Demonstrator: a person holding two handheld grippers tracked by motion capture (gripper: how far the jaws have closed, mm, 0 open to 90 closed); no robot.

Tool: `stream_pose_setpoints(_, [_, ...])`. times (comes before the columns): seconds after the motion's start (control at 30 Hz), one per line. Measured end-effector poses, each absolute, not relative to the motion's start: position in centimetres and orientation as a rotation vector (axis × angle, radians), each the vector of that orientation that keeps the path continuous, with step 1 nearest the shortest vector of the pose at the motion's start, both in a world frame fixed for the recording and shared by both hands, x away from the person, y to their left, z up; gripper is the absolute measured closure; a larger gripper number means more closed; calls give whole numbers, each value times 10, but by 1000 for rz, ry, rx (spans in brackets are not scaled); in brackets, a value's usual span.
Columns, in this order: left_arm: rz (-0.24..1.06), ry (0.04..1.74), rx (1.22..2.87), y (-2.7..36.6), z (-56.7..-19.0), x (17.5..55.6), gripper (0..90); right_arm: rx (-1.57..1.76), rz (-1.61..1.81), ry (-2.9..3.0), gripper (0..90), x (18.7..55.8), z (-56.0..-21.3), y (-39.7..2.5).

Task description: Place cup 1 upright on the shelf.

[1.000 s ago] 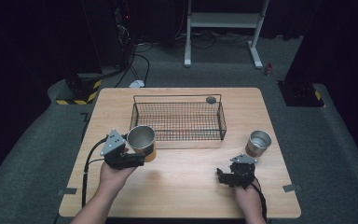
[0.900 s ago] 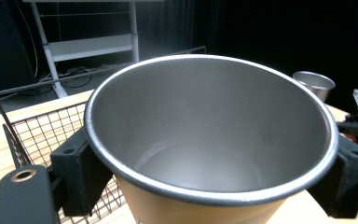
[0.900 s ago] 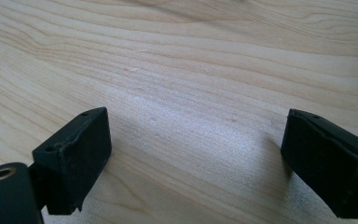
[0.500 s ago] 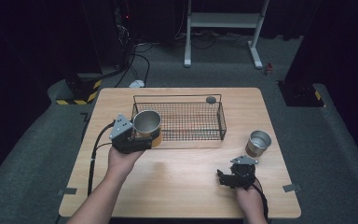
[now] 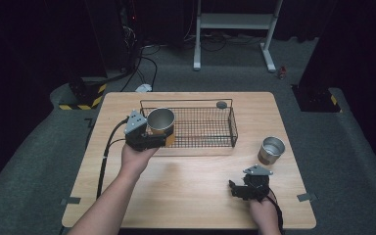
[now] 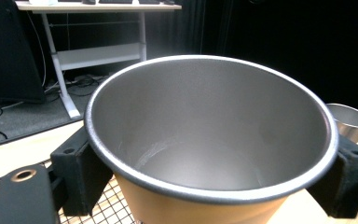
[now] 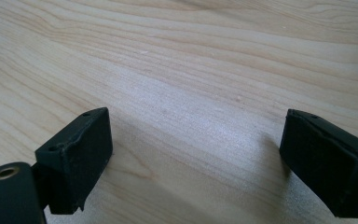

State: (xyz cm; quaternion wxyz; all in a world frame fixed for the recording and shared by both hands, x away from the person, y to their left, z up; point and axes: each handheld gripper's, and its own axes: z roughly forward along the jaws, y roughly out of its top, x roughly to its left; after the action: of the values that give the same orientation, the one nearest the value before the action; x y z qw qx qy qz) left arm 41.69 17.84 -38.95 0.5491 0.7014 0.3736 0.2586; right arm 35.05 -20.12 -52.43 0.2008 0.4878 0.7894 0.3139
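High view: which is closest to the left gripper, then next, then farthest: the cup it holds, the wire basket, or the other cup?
1. Held cup, clamped in the left gripper, over the basket's left end.
2. Wire basket, just to its right at mid-table.
3. Other cup, standing near the table's right edge.

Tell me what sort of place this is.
Probably a lab or recording studio, not a home. A lone wooden table stands on grey carpet with black surroundings, cables trail over the floor, and a white desk frame stands behind. The left gripper holds a metal cup by a wire basket.
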Motion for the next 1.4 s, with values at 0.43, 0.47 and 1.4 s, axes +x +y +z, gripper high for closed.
stream_pose_setpoints(0.43, [599, 940, 1638, 177, -390, 447, 143, 1362, 884, 2200, 88, 345, -525, -200])
stream_pose_setpoints(0.47, [594, 946, 1634, 176, -390, 449, 143, 1363, 885, 2200, 88, 345, -525, -200])
stream_pose_setpoints(1.4, [591, 1003, 1671, 152, -416, 484, 142, 1357, 886, 2208, 83, 345, -525, -200])
